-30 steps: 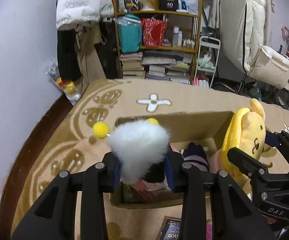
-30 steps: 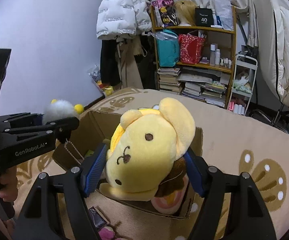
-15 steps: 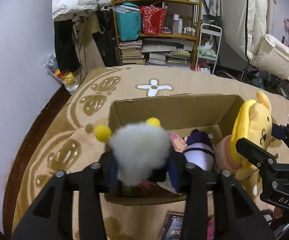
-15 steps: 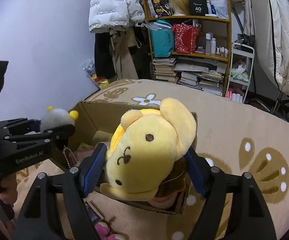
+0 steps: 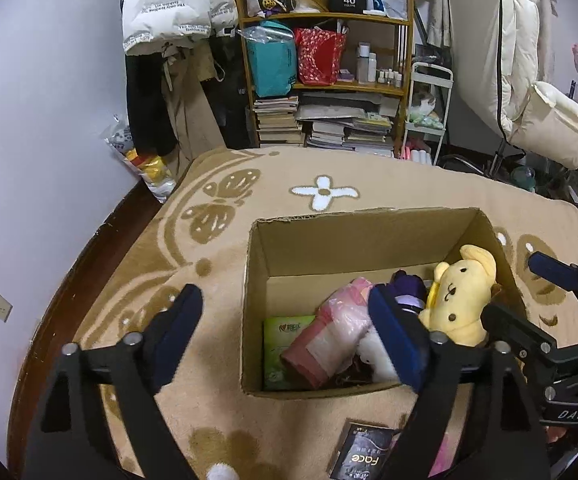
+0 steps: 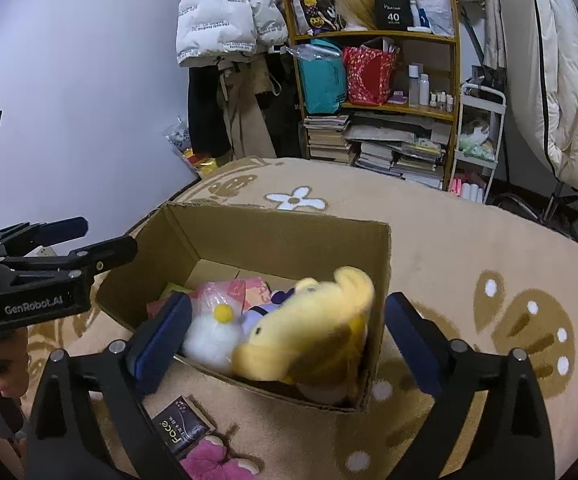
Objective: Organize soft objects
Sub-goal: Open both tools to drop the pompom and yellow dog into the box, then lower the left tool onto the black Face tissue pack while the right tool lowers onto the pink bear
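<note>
Plush toys [image 6: 309, 332] sit in the cardboard box [image 5: 317, 236]; both grippers' fingers [image 5: 393, 332] gape empty as I target the pink plush [image 6: 213, 460] on the rug.

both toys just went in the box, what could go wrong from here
1. The yellow plush sits high against the near corner of the cardboard box; blurred, maybe not settled, it might tip over the rim.
2. The open right gripper brackets that plush and could snag it when withdrawn.
3. The pink plush and black packet lie on the rug near the grippers, so either could get knocked.
</note>
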